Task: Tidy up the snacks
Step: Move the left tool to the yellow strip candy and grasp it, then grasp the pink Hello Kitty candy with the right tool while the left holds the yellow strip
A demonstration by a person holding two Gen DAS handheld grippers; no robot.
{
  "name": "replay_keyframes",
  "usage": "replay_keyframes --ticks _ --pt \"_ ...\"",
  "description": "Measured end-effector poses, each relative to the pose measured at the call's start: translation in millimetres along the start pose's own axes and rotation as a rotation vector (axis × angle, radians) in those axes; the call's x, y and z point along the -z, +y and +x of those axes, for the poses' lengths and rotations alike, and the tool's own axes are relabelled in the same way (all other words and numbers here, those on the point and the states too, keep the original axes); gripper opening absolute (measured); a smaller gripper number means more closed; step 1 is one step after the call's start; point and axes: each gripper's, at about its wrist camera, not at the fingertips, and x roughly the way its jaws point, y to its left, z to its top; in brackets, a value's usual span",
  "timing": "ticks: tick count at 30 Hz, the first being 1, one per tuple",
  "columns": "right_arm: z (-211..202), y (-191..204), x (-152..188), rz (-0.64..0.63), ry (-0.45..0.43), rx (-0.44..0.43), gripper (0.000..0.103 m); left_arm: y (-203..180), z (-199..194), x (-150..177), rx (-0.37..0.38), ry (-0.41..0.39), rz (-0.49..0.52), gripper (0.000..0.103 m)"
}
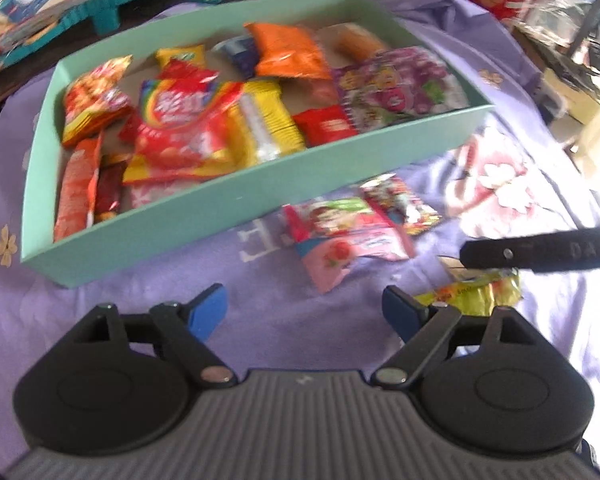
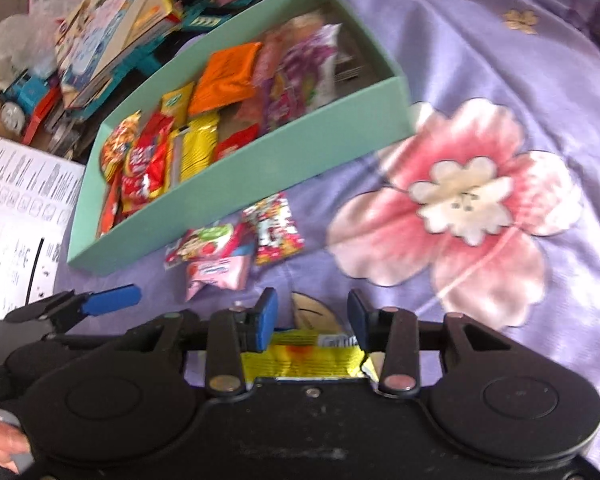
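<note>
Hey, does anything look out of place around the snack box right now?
Yes: three packets lie on the purple bedspread outside the green box, and a yellow packet sits between the right claw's fingers rather than in the box.

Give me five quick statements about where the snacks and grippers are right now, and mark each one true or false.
1. The green box already holds many snack packets. True.
2. The left gripper is clamped on a pink packet. False: its jaws stand open and empty over the purple bedsheet.
3. The yellow packet lies between the jaws of the right gripper. True.
4. The pink strawberry packet is inside the box. False: it lies on the sheet outside the box's near wall.
5. The orange packet lies on the sheet by the big pink flower print. False: it is in the box.
</note>
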Motion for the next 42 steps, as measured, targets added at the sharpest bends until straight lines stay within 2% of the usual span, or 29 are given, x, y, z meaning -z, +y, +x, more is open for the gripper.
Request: replay_keyframes --ticks 4,9,13,16,19,20,21,23,27,33,42 --pt "-15.9 -12.9 3.9 0.025 -0.037 0.018 0.04 -22.4 -9.5 0.0 0.069 -0.025 0.066 0.085" --pt "-32.8 -32.8 7.9 0.064 -0.073 0.045 0.043 -62.0 -13.0 -1.9 0.144 -0.036 0.195 0.086" --pt "-38.7 -49.5 14.6 0.097 -0.077 0.049 0.043 -95.8 0.2 1.1 0.177 -0.002 0.283 0.085" --pt "-40.1 -56.2 18.3 0.114 -0.078 0.042 0.043 -111.9 12.1 3.6 0.213 0.048 0.302 0.081" --pt "-38.7 -58.1 20.2 0.117 -0.075 0.029 0.043 -117.1 24.7 4.2 0.235 0.099 0.267 0.066" --pt "-38.0 -57.7 20.0 0.116 -0.075 0.026 0.043 -117.8 23.7 4.3 0.224 0.077 0.26 0.057" --pt "-36.5 -56.3 19.6 0.113 -0.075 0.024 0.043 -118.6 23.4 3.5 0.221 0.07 0.262 0.033" --pt "-32.7 -51.7 18.3 0.109 -0.074 0.019 0.043 -115.9 23.8 1.2 0.221 0.073 0.244 0.024" --pt "-25.4 -39.6 13.8 0.086 -0.073 0.013 0.043 -99.3 23.6 -1.6 0.175 0.059 0.189 0.018" --pt "-9.4 -10.0 -1.7 0.014 -0.063 0.008 0.043 -66.4 16.4 0.3 0.127 0.051 0.136 0.015" --pt "24.5 38.2 -24.3 -0.102 -0.049 0.021 0.043 -0.4 2.7 18.7 0.111 0.058 0.024 0.015"
